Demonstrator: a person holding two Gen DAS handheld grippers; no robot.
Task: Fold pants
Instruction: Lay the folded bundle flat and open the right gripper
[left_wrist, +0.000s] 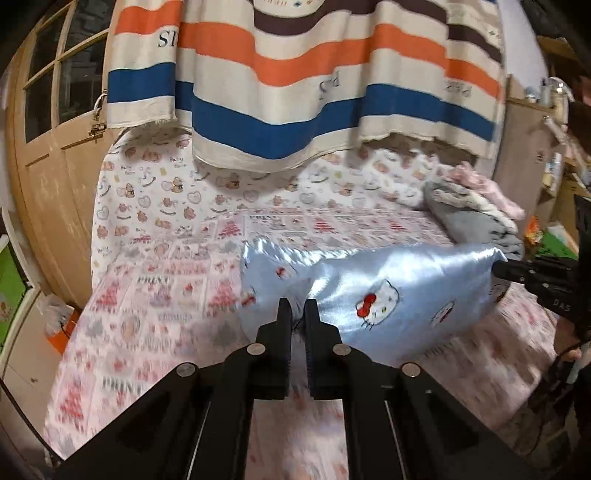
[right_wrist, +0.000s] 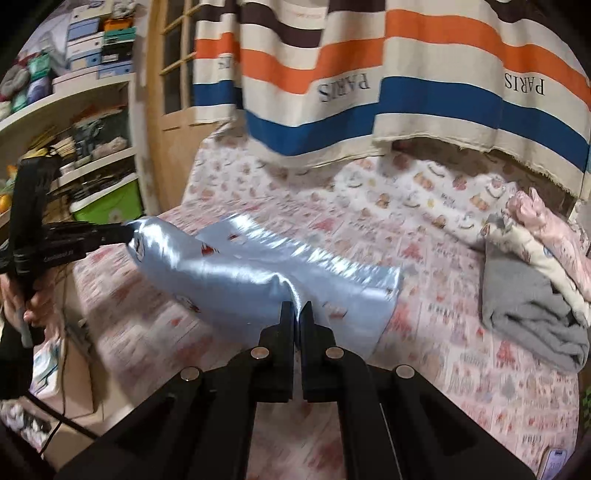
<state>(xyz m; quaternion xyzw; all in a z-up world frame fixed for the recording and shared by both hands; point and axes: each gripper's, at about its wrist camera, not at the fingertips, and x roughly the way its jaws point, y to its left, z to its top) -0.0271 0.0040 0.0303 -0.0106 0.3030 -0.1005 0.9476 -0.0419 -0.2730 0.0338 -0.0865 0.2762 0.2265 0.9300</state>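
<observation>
Above bed (left_wrist: 155, 295): pants (left_wrist: 388, 291) lifted, stretched between left claw (left_wrist: 297, 314) and right claw (right_wrist: 297, 314), both clamped on fabric.

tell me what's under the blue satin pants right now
The blue satin pants hang between the left gripper and right gripper, over the pink printed bedsheet. Only sheet shows around them; whatever lies directly beneath is covered.

Home bedroom, bed (left_wrist: 155, 295) in patterned sheets, striped curtain (left_wrist: 295, 74), cluttered shelves (right_wrist: 74, 122), wooden door (left_wrist: 55, 122)
</observation>
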